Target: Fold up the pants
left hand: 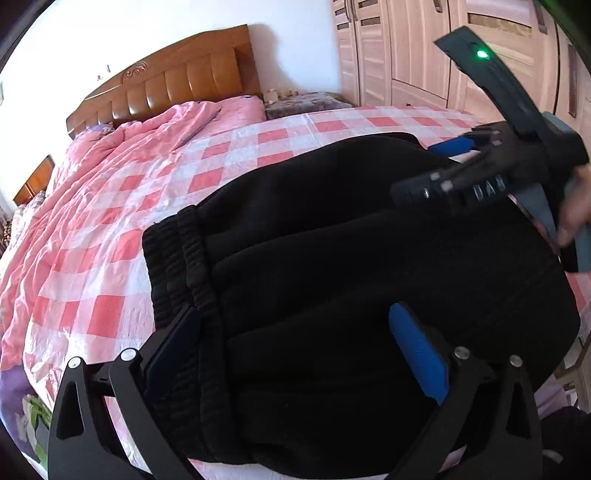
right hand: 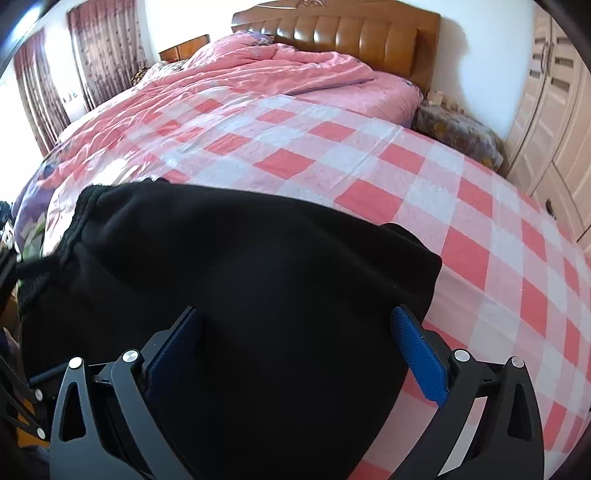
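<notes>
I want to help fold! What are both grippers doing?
Left gripper: open over the black fleece pants.
Right gripper: open over the pants too.

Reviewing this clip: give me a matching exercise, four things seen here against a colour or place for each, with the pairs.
Column 1:
1. pants
2. headboard
3. wardrobe
4. quilt

Column 2:
A. plain pink, bunched up near the head of the bed
B. black, lying on the checked sheet
C. pale wood doors beside the bed
D. brown, padded panels

Pairs: 1-B, 2-D, 3-C, 4-A

Both the left gripper and right gripper are open over the pants.
</notes>
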Demonstrator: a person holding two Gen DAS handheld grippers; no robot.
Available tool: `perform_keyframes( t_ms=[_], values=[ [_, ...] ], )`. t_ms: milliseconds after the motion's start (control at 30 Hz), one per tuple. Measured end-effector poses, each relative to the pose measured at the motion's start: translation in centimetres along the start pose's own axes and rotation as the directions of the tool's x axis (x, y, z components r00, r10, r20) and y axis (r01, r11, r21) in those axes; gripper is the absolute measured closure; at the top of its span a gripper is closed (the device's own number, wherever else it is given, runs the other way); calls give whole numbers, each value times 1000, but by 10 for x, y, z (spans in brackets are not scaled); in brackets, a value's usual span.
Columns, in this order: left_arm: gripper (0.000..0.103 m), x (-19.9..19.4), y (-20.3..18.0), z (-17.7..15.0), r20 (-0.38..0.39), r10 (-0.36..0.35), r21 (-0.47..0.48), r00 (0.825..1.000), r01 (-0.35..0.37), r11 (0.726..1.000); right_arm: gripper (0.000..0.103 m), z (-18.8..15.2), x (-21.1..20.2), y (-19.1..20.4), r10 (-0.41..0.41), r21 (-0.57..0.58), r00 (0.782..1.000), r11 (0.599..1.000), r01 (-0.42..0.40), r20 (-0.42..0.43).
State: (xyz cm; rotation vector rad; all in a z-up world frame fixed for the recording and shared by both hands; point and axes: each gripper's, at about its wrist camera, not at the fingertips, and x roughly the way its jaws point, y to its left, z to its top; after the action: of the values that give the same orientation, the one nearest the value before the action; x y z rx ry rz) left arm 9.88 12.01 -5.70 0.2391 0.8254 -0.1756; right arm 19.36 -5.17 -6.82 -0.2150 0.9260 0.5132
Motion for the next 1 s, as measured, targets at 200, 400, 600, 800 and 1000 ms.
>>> perform_keyframes(
  t_ms=[200, 400, 600, 800, 1000],
  values=[
    [1, 1, 1, -1, -6, -26, -17, 1000, 25, 1000, 5, 25, -12, 2, 35, 19, 999, 999, -36, 34],
    [1, -2, 0, -4, 4, -29, -8, 1000, 29, 1000, 4, 44, 42, 15, 54, -37, 983, 997, -62, -175],
    [1, -14, 3, -10, 35, -29, -8, 999, 29, 1000, 5, 44, 33, -1, 101, 67, 989, 993, -94, -108],
    [2, -42, 6, -14, 60, -18, 19, 998, 16, 1000, 4, -1, -45, 24, 125, 59, 990, 990, -130, 71],
    [1, -35, 6, -25, 44, -38, 8, 998, 38, 999, 4, -79, -67, 67, -22, -43, 996, 999, 25, 86]
  ],
)
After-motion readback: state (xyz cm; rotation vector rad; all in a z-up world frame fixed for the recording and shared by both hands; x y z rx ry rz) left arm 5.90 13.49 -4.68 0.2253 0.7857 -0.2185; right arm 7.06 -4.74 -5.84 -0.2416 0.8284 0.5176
